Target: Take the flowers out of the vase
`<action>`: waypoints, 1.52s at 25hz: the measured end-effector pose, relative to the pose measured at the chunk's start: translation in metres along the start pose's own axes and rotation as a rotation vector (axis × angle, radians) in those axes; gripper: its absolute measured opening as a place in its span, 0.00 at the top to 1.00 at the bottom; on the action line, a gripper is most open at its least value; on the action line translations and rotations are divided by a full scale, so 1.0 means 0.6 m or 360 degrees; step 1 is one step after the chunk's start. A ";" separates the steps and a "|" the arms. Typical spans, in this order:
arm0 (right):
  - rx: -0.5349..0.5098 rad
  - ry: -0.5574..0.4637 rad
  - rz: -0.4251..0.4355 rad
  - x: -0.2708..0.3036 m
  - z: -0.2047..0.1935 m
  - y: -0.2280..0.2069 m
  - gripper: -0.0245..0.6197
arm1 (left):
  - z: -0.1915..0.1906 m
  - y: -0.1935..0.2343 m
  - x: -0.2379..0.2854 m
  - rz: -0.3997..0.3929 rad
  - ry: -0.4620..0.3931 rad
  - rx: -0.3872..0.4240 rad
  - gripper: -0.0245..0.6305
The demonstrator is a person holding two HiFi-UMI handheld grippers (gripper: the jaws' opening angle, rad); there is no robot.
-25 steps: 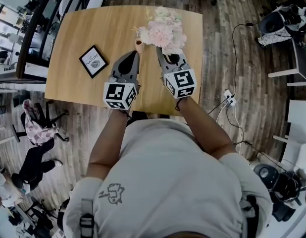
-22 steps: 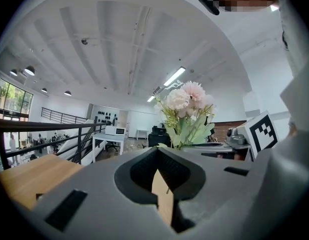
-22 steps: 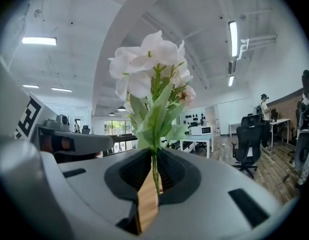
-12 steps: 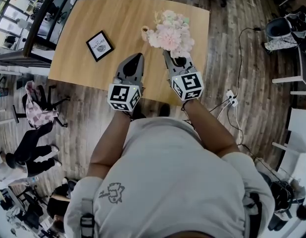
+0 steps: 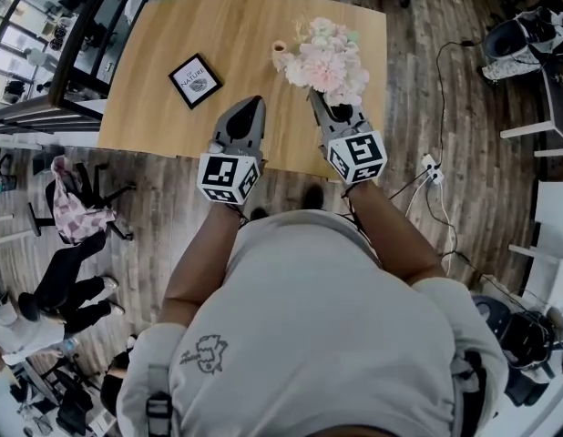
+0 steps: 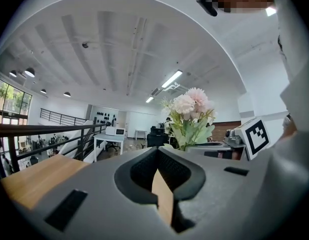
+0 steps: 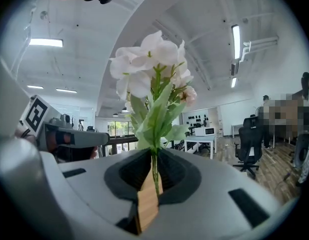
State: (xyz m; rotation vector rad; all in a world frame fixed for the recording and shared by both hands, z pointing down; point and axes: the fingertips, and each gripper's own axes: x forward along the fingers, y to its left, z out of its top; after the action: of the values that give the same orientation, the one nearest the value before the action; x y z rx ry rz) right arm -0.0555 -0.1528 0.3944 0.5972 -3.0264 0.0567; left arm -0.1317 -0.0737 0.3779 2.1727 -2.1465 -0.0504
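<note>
A: What has the right gripper (image 7: 153, 176) got?
B: It is clamped on the stems of the flowers (image 7: 153, 79), and the blooms stand straight above it.
A: And the vase?
B: Only the head view shows it. The vase (image 5: 280, 51) stands upright on the desk (image 5: 154, 89), just left of the blooms, with the flowers out of it.
A: And the left gripper (image 6: 158, 176)?
B: Closed on nothing, level with the right one.

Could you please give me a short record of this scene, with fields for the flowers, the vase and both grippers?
flowers: out of the vase, stem clamped between the right gripper's jaws
vase: small, tan, standing on the table just left of the blooms
left gripper: jaws together, nothing between them
picture frame: lying on the table, left of the vase
</note>
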 end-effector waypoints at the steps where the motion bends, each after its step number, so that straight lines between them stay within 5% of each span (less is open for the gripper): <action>1: -0.0001 0.0001 -0.0007 -0.002 0.001 0.012 0.90 | 0.001 0.005 -0.012 -0.0012 0.0004 0.0012 0.96; 20: -0.0045 0.0035 -0.0215 -0.084 0.007 0.154 0.89 | -0.008 0.021 -0.150 -0.0298 0.0039 0.0029 0.96; 38: -0.0046 0.0042 -0.0045 -0.223 -0.007 0.068 0.89 | -0.013 -0.114 -0.142 -0.0105 0.0007 0.0030 0.96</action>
State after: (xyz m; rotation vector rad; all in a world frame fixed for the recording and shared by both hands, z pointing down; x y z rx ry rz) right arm 0.0528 -0.0641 0.3890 0.6319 -2.9872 0.0191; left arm -0.0638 0.0122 0.3765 2.2516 -2.0809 -0.0301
